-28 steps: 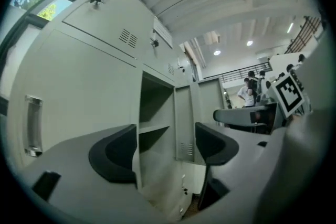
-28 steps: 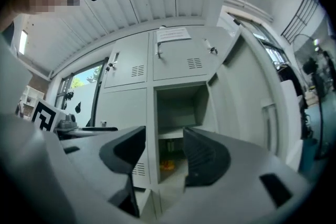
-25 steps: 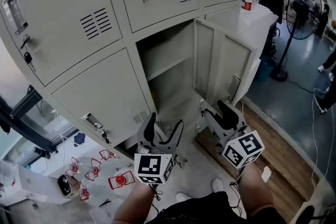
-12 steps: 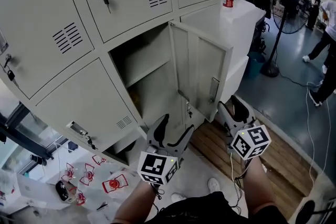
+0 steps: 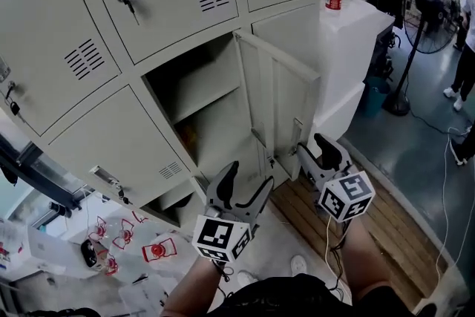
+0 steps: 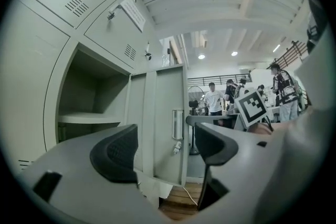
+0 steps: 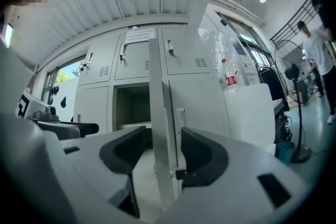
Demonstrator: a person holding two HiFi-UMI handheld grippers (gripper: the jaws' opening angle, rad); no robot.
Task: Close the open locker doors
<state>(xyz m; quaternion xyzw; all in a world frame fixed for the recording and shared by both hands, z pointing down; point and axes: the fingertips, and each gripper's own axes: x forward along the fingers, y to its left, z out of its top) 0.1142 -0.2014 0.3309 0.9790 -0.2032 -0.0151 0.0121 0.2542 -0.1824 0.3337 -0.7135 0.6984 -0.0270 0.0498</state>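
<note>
The locker door point(image 5: 278, 111) is straddled by the unclenched right gripper point(image 7: 161, 149) for swinging shut; the left gripper point(image 6: 164, 148) is held released, empty.

Our right gripper point(image 5: 316, 154) has slid toward 9 o'clock in the head view, closing the gap it had half a second ago to the open locker door point(image 5: 278, 104). Its spread jaws now straddle the door's free edge near its 5 o'clock corner. Our head view has swung too, bringing the door nearer centre than a second ago.
</note>
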